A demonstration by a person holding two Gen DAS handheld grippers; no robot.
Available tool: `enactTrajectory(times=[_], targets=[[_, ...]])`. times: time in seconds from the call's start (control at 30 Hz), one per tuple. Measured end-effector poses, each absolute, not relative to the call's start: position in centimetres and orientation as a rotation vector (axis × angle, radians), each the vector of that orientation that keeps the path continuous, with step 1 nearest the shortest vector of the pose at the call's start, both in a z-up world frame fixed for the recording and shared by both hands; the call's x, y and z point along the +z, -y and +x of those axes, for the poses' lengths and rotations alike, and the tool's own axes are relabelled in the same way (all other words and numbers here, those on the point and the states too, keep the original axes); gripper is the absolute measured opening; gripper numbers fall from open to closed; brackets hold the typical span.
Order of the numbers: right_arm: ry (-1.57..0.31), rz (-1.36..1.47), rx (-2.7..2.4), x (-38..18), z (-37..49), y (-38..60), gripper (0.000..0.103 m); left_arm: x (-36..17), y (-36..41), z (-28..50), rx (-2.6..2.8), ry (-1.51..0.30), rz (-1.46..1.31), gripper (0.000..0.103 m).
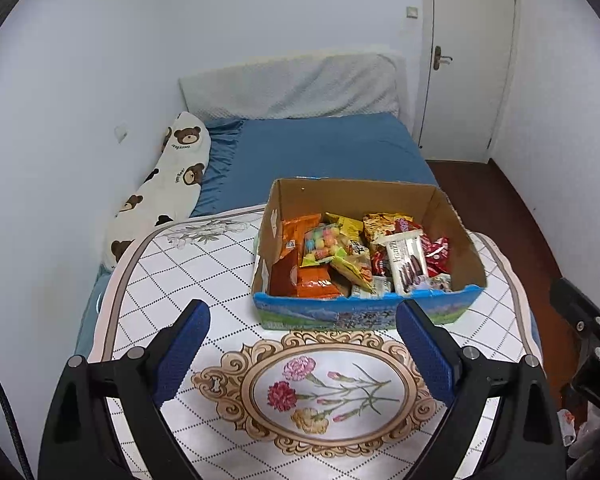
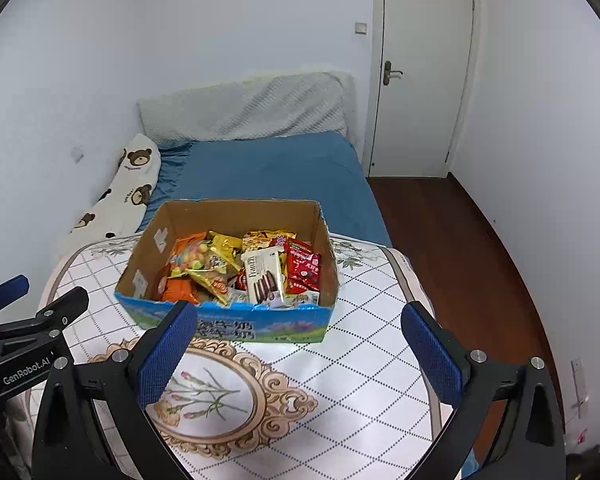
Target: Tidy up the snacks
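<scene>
A cardboard box with a blue printed front stands on a patterned table. It is filled with several snack packets: an orange pack, a bag of coloured candy, a white biscuit pack and red packs. My left gripper hangs open just in front of the box, nothing between its blue pads. My right gripper is open too, in front of the box, empty.
Behind the table lies a bed with a blue sheet, a bear-print pillow and a grey headboard cushion. A white door and brown floor are at the right.
</scene>
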State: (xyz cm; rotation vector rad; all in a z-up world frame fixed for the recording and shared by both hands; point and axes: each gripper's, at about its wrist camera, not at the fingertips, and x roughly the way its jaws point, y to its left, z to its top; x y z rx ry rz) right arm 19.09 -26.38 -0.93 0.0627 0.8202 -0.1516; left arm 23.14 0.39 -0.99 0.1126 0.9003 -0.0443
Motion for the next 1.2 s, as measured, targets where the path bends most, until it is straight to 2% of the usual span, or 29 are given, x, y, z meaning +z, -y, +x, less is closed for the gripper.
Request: enactTrajectory(times=[0.4, 1.2], targets=[[-0.868, 0.069, -0.169, -2.9, 21.6, 26.7, 0.103, -2.1, 0.4, 25.1, -0.067, -0.936, 0.107, 0.095], [-0.832, 0.049, -0.182, -1.6, 19.9, 26.3, 0.103, -0.8, 0.1, 23.3, -0.075, -0.896, 0.097, 0.095]])
